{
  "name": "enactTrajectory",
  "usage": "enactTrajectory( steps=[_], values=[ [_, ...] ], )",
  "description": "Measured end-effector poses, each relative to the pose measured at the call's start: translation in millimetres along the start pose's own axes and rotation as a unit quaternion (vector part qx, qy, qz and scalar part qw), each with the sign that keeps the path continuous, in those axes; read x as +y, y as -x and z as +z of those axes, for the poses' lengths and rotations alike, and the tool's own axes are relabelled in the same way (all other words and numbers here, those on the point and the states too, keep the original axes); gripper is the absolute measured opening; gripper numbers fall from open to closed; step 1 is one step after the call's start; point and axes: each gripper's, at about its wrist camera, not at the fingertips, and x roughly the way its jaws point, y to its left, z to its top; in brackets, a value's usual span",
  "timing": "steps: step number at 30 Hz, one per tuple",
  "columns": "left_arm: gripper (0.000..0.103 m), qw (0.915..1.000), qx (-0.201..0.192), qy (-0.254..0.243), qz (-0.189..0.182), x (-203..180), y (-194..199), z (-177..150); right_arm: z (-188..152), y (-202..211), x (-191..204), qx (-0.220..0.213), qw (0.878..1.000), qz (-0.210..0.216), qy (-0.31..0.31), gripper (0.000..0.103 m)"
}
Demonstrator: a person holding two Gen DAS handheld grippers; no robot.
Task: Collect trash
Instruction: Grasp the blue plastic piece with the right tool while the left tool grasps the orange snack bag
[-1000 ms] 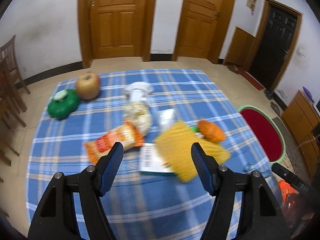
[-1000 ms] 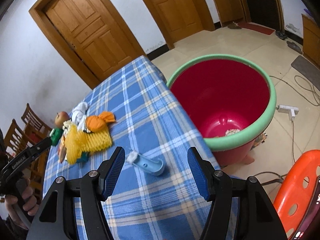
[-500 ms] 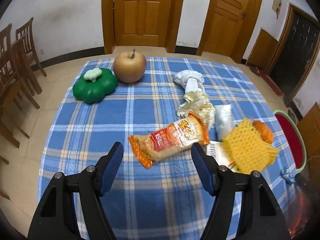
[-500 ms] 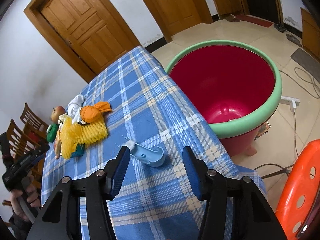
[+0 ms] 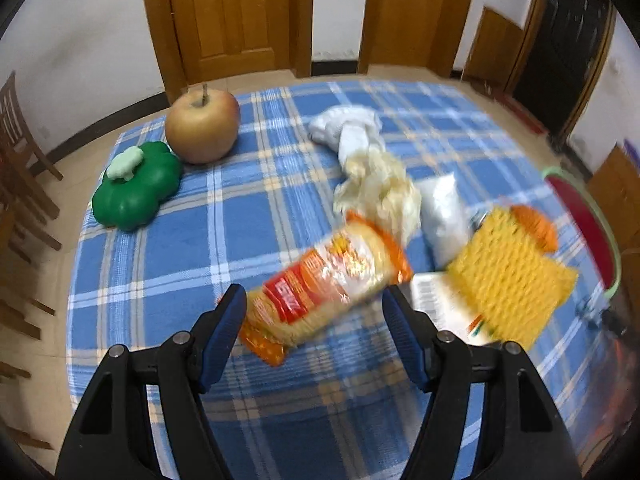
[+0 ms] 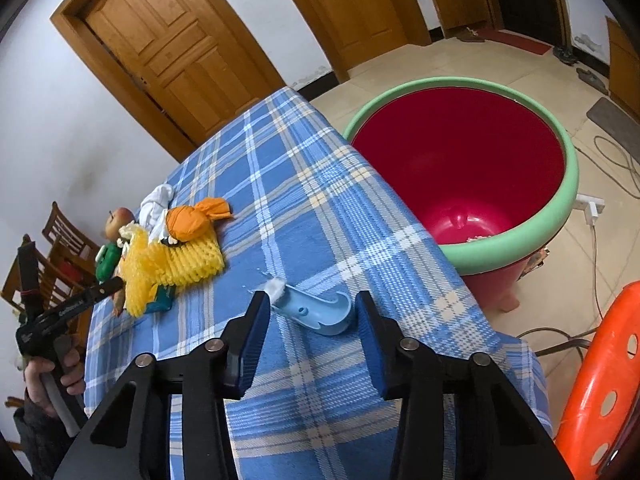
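In the left wrist view my left gripper (image 5: 314, 306) is open, its blue fingertips on either side of an orange snack packet (image 5: 326, 284) lying on the blue checked tablecloth (image 5: 180, 248). Behind it lie crumpled white tissue (image 5: 348, 130), a pale crumpled wrapper (image 5: 380, 190), a clear bag (image 5: 442, 212), yellow foam netting (image 5: 510, 276) and an orange wrapper (image 5: 534, 222). In the right wrist view my right gripper (image 6: 314, 312) is open around a light blue plastic piece (image 6: 318, 310) near the table edge. The red bin with a green rim (image 6: 568, 196) stands on the floor beside the table.
An apple (image 5: 202, 126) and a green pumpkin-shaped lid (image 5: 138, 186) sit at the table's far left. Wooden chairs (image 5: 16, 184) stand left of the table. An orange stool (image 6: 600, 380) is at the near right. A power strip (image 6: 590, 204) and cables lie on the floor.
My left gripper has swung left and come down close to the orange snack packet, which now sits between its fingers. My right gripper has closed in on the light blue piece and narrowed a little.
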Motion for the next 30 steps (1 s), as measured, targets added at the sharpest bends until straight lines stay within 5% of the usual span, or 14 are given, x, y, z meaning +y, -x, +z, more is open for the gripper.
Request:
enactTrajectory(
  steps=[6, 9, 14, 20, 28, 30],
  values=[
    [0.069, 0.9999, 0.009, 0.000, 0.010, 3.5, -13.5, 1.5, 0.9, -3.5, 1.5, 0.002, 1.000, 0.001, 0.000, 0.036],
    [0.060, 1.0000, -0.001, 0.001, 0.008, 5.7, -15.0, 4.1, 1.5, -4.7, 2.0, 0.002, 1.000, -0.002, 0.000, 0.033],
    [0.030, 0.9998, -0.015, -0.014, 0.005, 1.7, -15.3, 7.3, 0.6, -4.0, 0.9, 0.000, 1.000, -0.010, 0.004, 0.024],
    [0.010, 0.9996, -0.014, 0.005, -0.022, 4.7, -8.6, 0.7, -0.4, -3.0, -5.8, -0.008, 1.000, -0.007, -0.010, 0.016],
    [0.010, 0.9988, -0.013, 0.008, -0.047, -4.4, 13.1, -16.4, -1.2, -3.6, -3.4, -0.016, 1.000, -0.009, -0.002, 0.016],
    [0.025, 0.9987, -0.018, 0.009, -0.046, -3.1, 17.3, -8.5, -1.7, -3.5, -3.7, -0.017, 1.000, -0.008, -0.004, 0.016]
  ],
)
